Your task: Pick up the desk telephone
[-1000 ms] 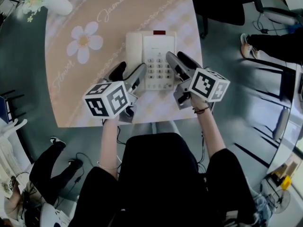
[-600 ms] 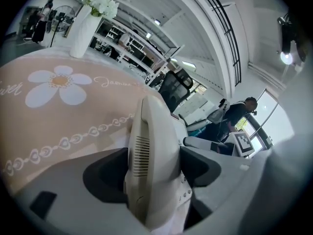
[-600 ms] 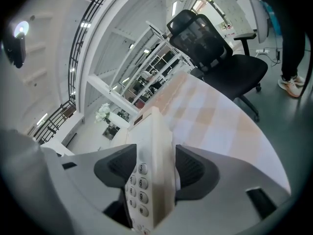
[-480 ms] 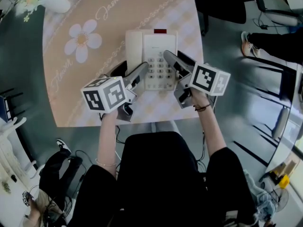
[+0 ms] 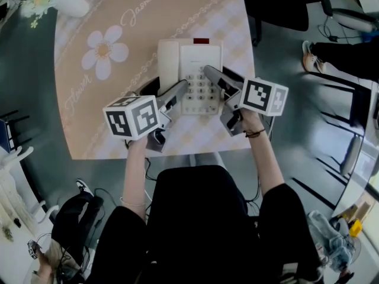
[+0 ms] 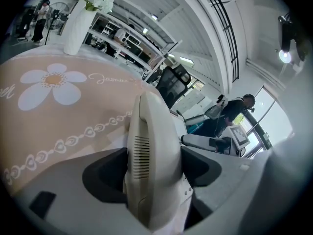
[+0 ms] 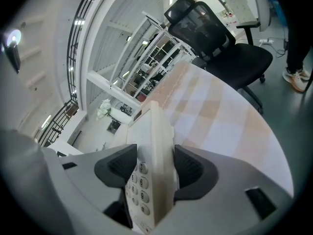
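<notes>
Left: left gripper (image 5: 164,92) jaws closed on handset (image 6: 151,151) edge of cream plastic desk telephone (image 5: 190,64), mid peach floral tablecloth (image 5: 95,99). Right: right gripper (image 5: 224,78) clamps keypad (image 7: 139,182) edge. Opposed grips, presumably for level lift.

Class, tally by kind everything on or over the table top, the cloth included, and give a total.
Desk telephones: 1, the desk telephone
Vases with flowers: 1, the vase
Tablecloths: 1, the tablecloth
Tools: 2, the left tool and the right tool, each shut on the telephone
Total: 5
</notes>
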Motion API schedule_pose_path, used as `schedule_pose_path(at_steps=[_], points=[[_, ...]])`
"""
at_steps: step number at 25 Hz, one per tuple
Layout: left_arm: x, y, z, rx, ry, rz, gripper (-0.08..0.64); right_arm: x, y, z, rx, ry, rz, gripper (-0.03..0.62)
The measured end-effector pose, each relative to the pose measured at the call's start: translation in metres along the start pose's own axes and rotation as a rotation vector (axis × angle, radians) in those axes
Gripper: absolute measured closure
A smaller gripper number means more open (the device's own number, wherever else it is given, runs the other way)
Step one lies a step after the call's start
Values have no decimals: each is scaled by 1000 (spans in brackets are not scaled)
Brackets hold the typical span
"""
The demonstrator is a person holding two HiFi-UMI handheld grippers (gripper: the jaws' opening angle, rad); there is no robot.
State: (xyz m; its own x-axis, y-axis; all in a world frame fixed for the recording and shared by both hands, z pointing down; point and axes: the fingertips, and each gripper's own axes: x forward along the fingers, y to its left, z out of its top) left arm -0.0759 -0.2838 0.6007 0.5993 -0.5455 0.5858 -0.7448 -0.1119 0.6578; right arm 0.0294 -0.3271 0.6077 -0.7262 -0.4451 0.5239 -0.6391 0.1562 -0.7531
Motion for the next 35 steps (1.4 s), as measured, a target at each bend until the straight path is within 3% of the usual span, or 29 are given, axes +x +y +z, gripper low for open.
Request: schedule_pose_path(at_steps=[21,35], points=[[-9,-5,0,-12,-26,33,241,-8,8,1,-11,-44,-23,375],[-46,-36,17,18,-66,35,241,-35,50,14,-53,-97,0,376]])
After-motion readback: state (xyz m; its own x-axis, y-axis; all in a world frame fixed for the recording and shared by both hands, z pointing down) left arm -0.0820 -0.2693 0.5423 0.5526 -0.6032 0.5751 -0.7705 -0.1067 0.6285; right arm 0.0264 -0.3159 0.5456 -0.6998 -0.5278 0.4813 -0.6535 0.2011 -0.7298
